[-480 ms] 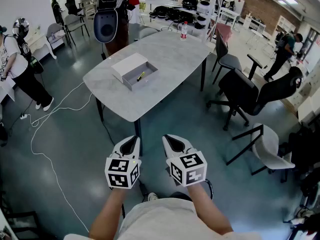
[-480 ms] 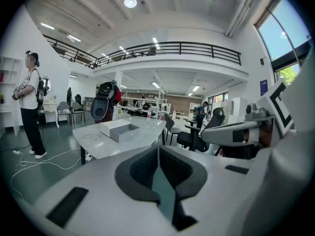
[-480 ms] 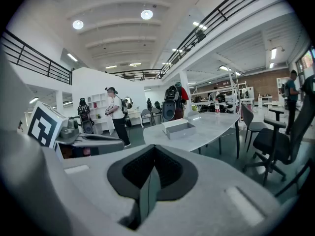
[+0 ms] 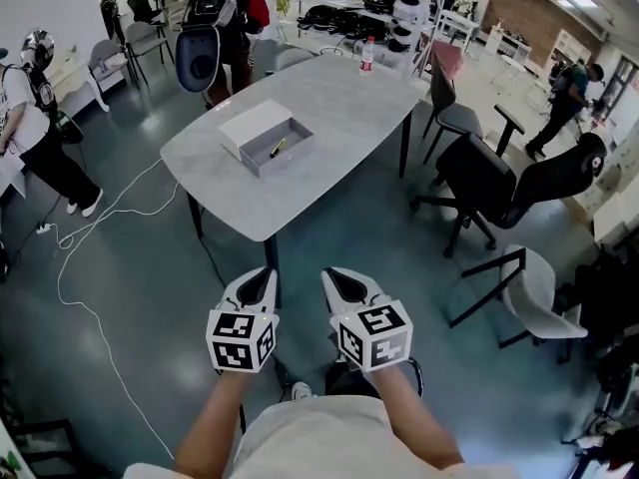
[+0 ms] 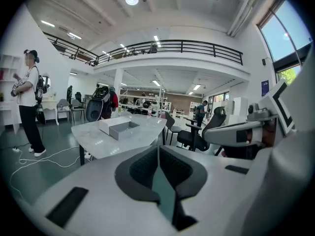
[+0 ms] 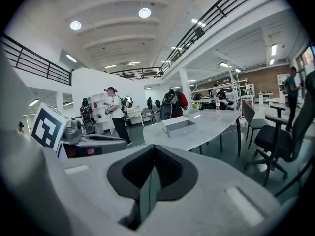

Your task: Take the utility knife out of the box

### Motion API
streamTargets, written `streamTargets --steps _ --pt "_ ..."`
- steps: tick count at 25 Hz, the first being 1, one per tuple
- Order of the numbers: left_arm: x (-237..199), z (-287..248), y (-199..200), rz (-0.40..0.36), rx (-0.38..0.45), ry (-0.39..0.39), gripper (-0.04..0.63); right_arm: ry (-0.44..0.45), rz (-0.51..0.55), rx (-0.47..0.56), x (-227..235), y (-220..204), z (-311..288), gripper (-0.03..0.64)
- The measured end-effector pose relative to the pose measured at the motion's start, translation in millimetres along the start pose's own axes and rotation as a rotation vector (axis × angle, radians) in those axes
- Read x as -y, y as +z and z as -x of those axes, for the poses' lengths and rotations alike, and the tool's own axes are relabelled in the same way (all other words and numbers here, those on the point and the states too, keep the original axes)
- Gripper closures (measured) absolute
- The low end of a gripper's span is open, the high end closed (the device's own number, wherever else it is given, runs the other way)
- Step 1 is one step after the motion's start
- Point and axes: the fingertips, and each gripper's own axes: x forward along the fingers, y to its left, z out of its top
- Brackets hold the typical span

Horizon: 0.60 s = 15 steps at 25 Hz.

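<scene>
Holding both grippers low over the floor, near my body, I see the left gripper [image 4: 258,285] and the right gripper [image 4: 347,283] side by side, each with its jaws pressed together on nothing. The utility knife [image 4: 279,149] lies inside the open grey box [image 4: 256,162] on the table [image 4: 344,118], well ahead of both grippers and roughly in line with the left one.

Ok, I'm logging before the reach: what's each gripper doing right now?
Left gripper: closed, jaws together, holding nothing.
Right gripper: closed, jaws together, holding nothing.
</scene>
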Motion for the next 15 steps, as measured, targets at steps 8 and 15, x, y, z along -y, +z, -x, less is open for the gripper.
streamTargets --steps 8,15 --pt "-4.0 -51.0 3.4 -0.005 -0.036 0.017 0.575 0.026 -0.026 -0.02 43.9 2.3 -31.4 0.612" --pt "-8.1 -113.0 30.9 0.001 -0.048 0.059 0.575 0.073 -0.031 -0.044 100.1 25.2 -68.5 0.612"
